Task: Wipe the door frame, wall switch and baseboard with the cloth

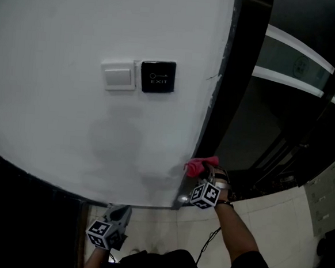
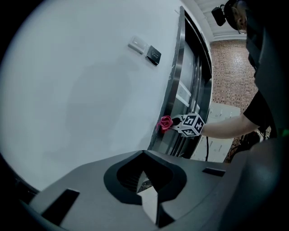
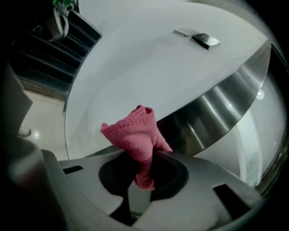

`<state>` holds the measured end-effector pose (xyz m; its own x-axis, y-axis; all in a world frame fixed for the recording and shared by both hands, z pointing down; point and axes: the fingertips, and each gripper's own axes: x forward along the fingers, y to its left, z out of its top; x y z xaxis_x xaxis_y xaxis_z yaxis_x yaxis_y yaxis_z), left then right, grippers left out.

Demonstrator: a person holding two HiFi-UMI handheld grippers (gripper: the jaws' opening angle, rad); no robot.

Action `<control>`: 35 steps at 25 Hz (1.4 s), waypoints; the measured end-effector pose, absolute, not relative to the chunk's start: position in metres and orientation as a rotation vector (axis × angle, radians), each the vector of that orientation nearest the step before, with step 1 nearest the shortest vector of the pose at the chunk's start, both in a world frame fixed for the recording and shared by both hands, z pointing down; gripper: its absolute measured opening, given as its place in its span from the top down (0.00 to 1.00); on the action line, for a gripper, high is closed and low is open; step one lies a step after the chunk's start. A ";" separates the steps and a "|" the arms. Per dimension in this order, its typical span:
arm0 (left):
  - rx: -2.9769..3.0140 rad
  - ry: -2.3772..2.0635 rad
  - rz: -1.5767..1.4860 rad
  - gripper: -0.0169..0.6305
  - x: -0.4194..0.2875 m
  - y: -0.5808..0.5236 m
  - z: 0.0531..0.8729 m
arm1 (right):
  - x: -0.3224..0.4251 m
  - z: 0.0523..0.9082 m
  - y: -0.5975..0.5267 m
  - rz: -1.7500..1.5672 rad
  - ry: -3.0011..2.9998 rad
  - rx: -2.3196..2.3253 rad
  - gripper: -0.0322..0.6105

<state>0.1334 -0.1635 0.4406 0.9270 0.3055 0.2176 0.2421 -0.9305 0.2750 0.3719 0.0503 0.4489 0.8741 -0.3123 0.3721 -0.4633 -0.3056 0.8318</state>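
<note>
Low on the left, left gripper (image 1: 116, 214) pinched closed on nothing, near the white wall (image 1: 70, 123). Up mid-wall, wall switch (image 1: 118, 76) beside black exit button (image 1: 158, 76). Further right, right gripper (image 1: 205, 171) clamping pink cloth (image 1: 202, 164) (bunched up) at the steel door frame (image 1: 218, 114) edge.
</note>
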 end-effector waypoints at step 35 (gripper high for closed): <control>2.686 1.015 0.266 0.99 0.159 -0.024 0.436 | 0.117 0.464 0.279 0.545 -0.650 2.787 0.86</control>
